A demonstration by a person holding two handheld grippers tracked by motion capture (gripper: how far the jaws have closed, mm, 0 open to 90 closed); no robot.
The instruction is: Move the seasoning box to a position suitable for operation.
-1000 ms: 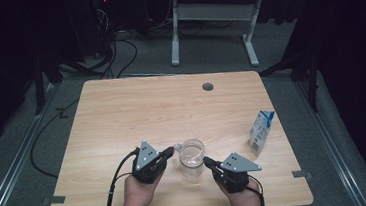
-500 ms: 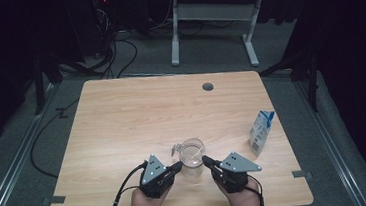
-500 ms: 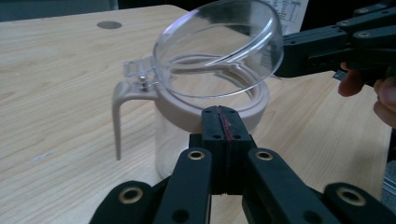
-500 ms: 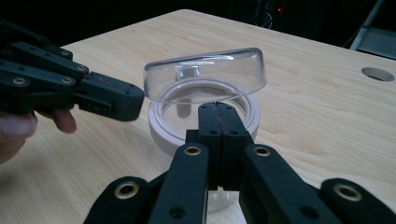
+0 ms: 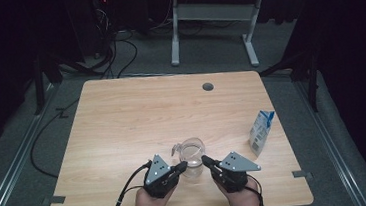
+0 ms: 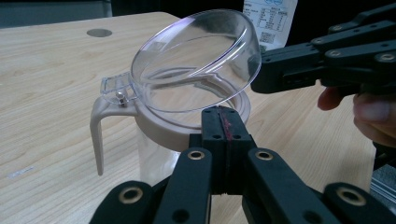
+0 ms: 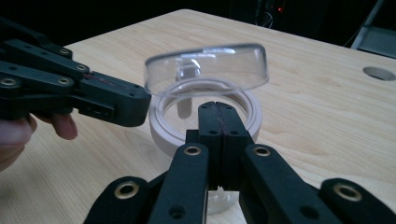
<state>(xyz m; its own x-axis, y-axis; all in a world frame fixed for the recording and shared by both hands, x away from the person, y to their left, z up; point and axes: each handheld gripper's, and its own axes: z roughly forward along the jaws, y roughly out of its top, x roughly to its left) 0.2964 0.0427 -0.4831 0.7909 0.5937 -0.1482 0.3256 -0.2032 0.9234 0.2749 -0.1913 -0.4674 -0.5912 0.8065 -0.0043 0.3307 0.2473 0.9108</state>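
Dark room, cables on grey floor beyond; wooden desk [image 5: 122,118] lit from above. Clear jug [image 5: 192,158] with beige rim and handle standing at near centre of desk, handle to the left, hinged clear lid [image 6: 196,60] tilted open. Left tongs [image 5: 182,166] clenched, nothing between jaws, tip just beside jug's near-left rim; contact cannot be told. Right tongs [image 5: 205,160] likewise clenched and empty, tip at jug's near-right side, close to raised lid edge in left gripper view. Milk carton [image 5: 262,131] upright near right edge of desk, well apart from jug. Round grommet [image 5: 207,87] at far centre.
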